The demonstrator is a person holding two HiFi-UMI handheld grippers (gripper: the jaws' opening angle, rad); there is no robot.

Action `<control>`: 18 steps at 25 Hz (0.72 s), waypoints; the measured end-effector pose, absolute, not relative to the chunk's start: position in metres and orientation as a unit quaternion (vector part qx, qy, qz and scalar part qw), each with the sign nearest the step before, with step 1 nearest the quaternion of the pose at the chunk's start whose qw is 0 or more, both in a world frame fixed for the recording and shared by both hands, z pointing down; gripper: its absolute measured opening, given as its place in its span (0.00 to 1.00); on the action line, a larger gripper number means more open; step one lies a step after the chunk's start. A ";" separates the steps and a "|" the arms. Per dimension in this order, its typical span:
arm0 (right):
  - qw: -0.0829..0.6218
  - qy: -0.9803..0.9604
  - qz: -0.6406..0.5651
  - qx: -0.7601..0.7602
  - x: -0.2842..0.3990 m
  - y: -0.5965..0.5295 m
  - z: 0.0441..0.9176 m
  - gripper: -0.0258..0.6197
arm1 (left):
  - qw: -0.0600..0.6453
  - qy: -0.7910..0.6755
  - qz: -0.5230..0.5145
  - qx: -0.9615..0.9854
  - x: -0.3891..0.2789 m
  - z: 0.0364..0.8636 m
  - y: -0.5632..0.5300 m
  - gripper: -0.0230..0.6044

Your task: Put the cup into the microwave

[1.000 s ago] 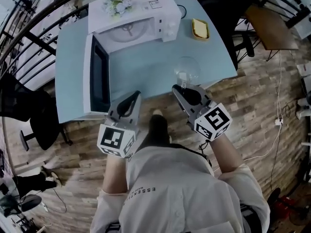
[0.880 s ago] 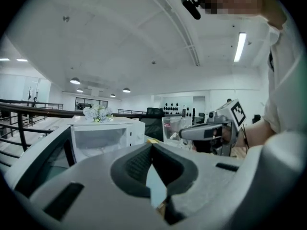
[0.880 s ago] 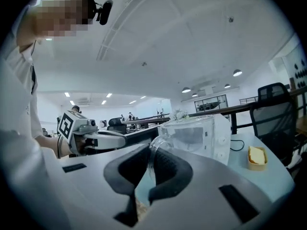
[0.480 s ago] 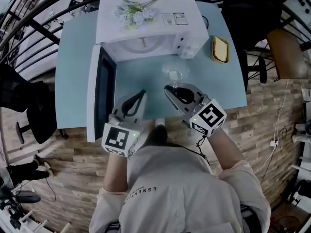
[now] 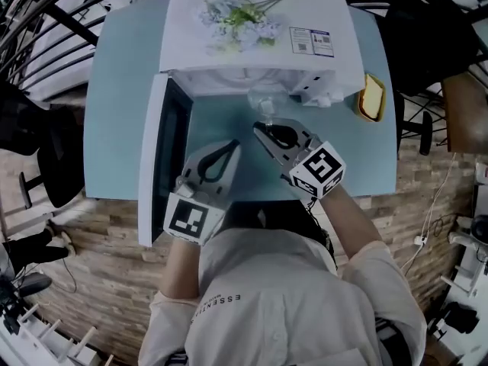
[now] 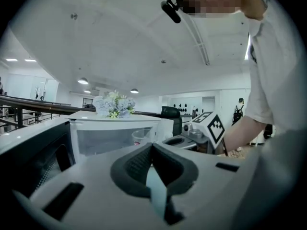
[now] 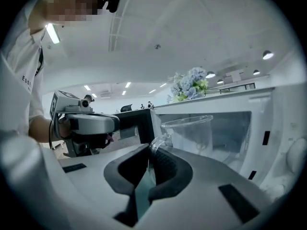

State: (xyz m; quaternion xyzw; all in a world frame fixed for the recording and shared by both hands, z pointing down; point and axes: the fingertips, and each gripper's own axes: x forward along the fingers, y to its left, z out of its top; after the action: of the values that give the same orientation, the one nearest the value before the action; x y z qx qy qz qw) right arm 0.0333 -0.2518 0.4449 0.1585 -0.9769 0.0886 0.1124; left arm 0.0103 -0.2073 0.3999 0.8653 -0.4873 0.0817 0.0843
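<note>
A clear glass cup (image 5: 265,107) hangs at the mouth of the open white microwave (image 5: 305,21). My right gripper (image 5: 259,128) is shut on its handle. In the right gripper view the cup (image 7: 192,131) stands upright just beyond the right gripper (image 7: 152,152), with the lit cavity (image 7: 230,123) behind it. My left gripper (image 5: 232,145) hovers over the table to the left, shut with nothing in it. In the left gripper view the left gripper (image 6: 151,147) points at the cavity (image 6: 105,138), and the cup (image 6: 141,137) shows to the right.
The microwave door (image 5: 164,158) swings open to the left, beside my left gripper. Flowers (image 5: 240,17) lie on the microwave's top. A yellow object (image 5: 371,97) sits on the blue table (image 5: 114,113) to the right. A black chair (image 5: 38,151) stands at the left.
Both grippers have moved forward over the table toward the microwave. The right one carried the cup from near the table's front edge to the cavity opening.
</note>
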 end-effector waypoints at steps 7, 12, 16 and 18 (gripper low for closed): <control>0.125 -0.976 0.099 0.149 0.013 -0.296 0.475 0.08 | 0.095 -0.516 0.076 0.848 -0.003 0.416 -0.227 0.04; 0.113 -0.972 0.130 0.158 0.002 -0.324 0.491 0.08 | 0.100 -0.528 0.081 0.840 -0.007 0.426 -0.236 0.04; 0.104 -0.973 0.131 0.160 -0.007 -0.340 0.499 0.08 | 0.096 -0.536 0.082 0.835 -0.010 0.431 -0.241 0.04; 0.098 -0.974 0.129 0.158 -0.011 -0.346 0.500 0.08 | 0.099 -0.539 0.081 0.832 -0.012 0.434 -0.243 0.04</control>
State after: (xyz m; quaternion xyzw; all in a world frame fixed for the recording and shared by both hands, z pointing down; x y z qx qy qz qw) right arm -0.0112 -0.3457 0.4997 0.1582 -0.9739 0.1295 0.0982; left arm -0.0120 -0.2434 0.4337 0.8324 -0.5392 0.0813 0.0989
